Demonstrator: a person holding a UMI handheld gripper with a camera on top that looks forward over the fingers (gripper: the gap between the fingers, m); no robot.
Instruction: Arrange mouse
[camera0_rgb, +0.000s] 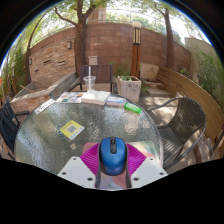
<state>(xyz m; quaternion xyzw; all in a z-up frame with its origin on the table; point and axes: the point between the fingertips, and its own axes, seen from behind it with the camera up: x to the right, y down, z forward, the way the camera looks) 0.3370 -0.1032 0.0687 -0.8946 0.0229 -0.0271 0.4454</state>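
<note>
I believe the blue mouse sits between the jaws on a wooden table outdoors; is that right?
Not quite: the table is glass-topped, not wooden, as the gripper view shows. The rest holds: the blue mouse sits between the jaws of the gripper, outdoors.

Soft daylight fills the patio, brightest in the sky behind the trees (85, 12). The glass desk (55, 142) reflects pale glare across its top. Shadows are weak. The wide lens bends the brick wall (105, 45) and chairs (183, 112) near the borders.
</note>
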